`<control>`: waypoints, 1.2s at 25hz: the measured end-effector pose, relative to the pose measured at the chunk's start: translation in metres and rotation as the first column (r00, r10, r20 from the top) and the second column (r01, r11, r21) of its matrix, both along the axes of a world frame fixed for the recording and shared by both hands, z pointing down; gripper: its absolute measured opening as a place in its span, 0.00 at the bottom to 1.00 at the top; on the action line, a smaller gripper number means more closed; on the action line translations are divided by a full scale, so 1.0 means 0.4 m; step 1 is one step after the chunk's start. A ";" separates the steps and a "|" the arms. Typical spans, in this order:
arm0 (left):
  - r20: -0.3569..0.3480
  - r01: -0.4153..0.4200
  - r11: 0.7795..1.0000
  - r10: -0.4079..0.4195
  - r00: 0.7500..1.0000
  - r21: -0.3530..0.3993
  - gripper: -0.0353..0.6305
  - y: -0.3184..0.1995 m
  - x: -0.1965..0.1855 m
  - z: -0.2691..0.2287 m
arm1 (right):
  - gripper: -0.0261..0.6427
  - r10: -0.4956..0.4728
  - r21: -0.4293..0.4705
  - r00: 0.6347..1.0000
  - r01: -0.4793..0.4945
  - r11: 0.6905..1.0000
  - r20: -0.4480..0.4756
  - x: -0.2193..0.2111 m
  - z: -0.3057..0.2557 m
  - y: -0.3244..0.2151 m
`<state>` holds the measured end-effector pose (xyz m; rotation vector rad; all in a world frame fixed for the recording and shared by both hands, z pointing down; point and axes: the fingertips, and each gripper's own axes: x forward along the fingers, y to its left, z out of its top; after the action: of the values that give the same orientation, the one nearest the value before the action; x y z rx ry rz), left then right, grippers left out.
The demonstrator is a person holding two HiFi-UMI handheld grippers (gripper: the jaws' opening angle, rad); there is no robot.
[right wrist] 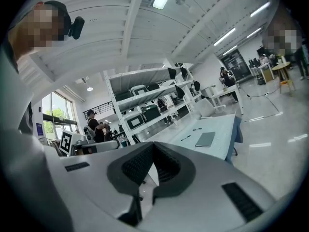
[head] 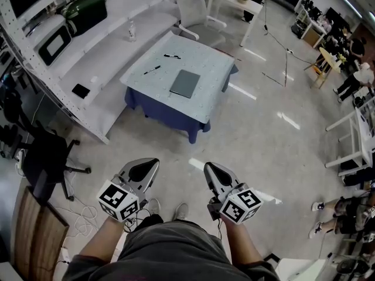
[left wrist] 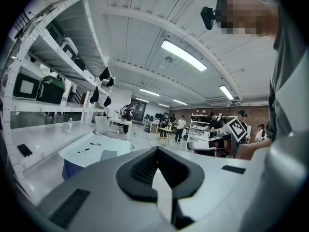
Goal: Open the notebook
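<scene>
A closed grey notebook (head: pixel 185 83) lies flat on a white-covered table (head: pixel 205 107) some way ahead of me across the floor. Two black pens (head: pixel 152 69) lie on the cloth to its left. My left gripper (head: pixel 153 163) and right gripper (head: pixel 208 166) are held side by side close to my body, well short of the table. Both are shut with nothing between the jaws. The left gripper view shows its closed jaws (left wrist: pixel 157 151) with the notebook (left wrist: pixel 108 154) far off at the left. The right gripper view shows the notebook (right wrist: pixel 205 139) beyond its own closed jaws (right wrist: pixel 153 150).
A long white bench and shelf rack (head: pixel 70 45) run along the left of the table. A black office chair (head: pixel 50 163) stands at my near left, a white chair (head: pixel 193 10) behind the table. People (head: pixel 357 78) and desks are at the right. Cables lie on the floor.
</scene>
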<state>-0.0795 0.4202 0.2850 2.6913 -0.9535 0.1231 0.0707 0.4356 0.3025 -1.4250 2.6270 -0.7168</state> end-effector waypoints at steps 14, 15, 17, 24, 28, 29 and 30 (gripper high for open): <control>0.000 0.007 1.000 -0.007 1.000 0.000 0.06 -0.007 -0.007 0.003 | 0.05 -0.004 0.012 1.000 0.004 1.000 -0.014 -0.007 -0.007 -0.012; 0.000 0.007 1.000 -0.007 1.000 -0.001 0.06 -0.008 -0.008 0.004 | 0.06 -0.001 0.013 1.000 0.001 1.000 -0.014 -0.007 -0.009 -0.013; 0.001 0.007 1.000 -0.007 1.000 -0.002 0.05 -0.009 -0.012 0.004 | 0.08 0.003 0.016 1.000 -0.002 1.000 -0.016 -0.009 -0.011 -0.016; 0.004 0.005 1.000 -0.005 1.000 -0.002 0.06 -0.010 -0.008 0.006 | 0.14 0.012 0.015 1.000 -0.011 1.000 -0.028 -0.007 -0.010 -0.020; 0.007 0.007 1.000 -0.007 1.000 -0.004 0.06 -0.010 -0.007 0.013 | 0.17 0.018 0.018 0.999 -0.017 1.000 -0.037 -0.002 -0.005 -0.023; 0.007 0.007 1.000 -0.007 1.000 -0.004 0.05 -0.011 -0.007 0.014 | 0.17 0.020 0.019 0.999 -0.019 1.000 -0.039 -0.001 -0.005 -0.025; 0.008 0.008 1.000 -0.008 1.000 -0.004 0.05 -0.012 -0.008 0.014 | 0.18 0.022 0.019 0.999 -0.021 1.000 -0.041 0.000 -0.005 -0.026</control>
<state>-0.0825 0.4154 0.2907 2.6847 -0.9653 0.1341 0.0706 0.4250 0.3004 -1.4762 2.6369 -0.6662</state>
